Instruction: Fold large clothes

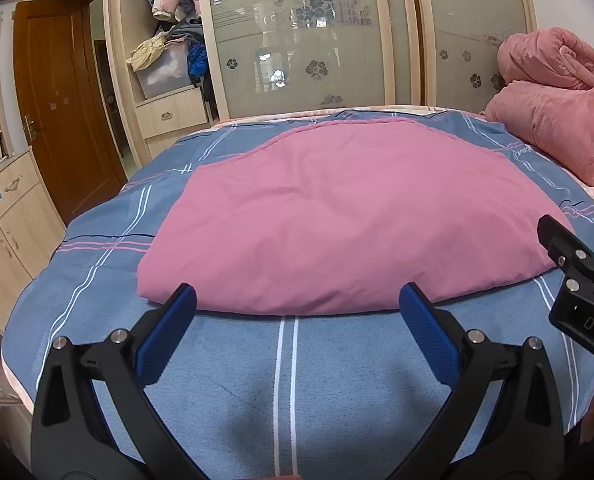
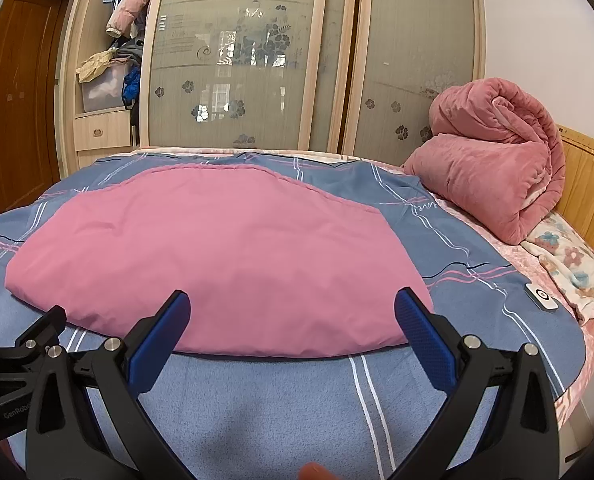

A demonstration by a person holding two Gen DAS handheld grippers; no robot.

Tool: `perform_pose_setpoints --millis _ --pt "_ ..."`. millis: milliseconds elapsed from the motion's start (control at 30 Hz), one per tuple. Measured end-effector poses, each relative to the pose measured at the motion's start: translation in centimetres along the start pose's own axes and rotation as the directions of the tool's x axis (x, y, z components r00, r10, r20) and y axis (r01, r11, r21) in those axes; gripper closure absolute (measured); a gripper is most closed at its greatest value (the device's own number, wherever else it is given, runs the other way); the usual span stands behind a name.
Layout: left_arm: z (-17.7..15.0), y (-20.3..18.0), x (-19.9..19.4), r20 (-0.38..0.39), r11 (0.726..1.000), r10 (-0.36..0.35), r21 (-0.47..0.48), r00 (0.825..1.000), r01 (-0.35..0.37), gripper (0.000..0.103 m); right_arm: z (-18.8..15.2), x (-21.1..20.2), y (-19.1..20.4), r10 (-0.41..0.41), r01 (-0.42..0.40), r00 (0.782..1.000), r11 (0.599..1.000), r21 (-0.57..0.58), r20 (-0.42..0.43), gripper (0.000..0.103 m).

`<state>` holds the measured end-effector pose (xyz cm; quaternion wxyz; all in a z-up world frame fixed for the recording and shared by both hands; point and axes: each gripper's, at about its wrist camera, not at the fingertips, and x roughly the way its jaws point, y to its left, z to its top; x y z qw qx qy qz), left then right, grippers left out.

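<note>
A large pink garment (image 1: pixel 337 216) lies flat on the blue plaid bed cover (image 1: pixel 237 380), folded into a broad rounded slab; it also shows in the right wrist view (image 2: pixel 217 264). My left gripper (image 1: pixel 297 304) is open and empty, hovering just before the garment's near edge. My right gripper (image 2: pixel 293 312) is open and empty, also at the near edge, further right. The right gripper's body shows at the right of the left wrist view (image 1: pixel 577 280). The left gripper's body shows at the left of the right wrist view (image 2: pixel 17 352).
A rolled pink quilt (image 2: pixel 497 160) sits at the bed's far right by a wooden headboard (image 2: pixel 589 184). A small white remote (image 2: pixel 541 298) lies on the cover. A wardrobe with sliding doors (image 2: pixel 257 60) stands behind the bed. A brown door (image 1: pixel 57 100) is at left.
</note>
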<state>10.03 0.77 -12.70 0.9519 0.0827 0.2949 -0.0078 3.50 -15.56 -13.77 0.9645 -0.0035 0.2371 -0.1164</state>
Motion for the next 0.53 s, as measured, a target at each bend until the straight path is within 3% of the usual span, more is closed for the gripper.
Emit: perform_pose_setpoints --millis 533 --pt "-0.35 0.09 0.18 -0.013 1.000 -0.015 0.003 1.000 0.015 0.002 -0.35 0.36 -0.35 0.000 0.000 1.000 1.000 0.003 -0.007 0.001"
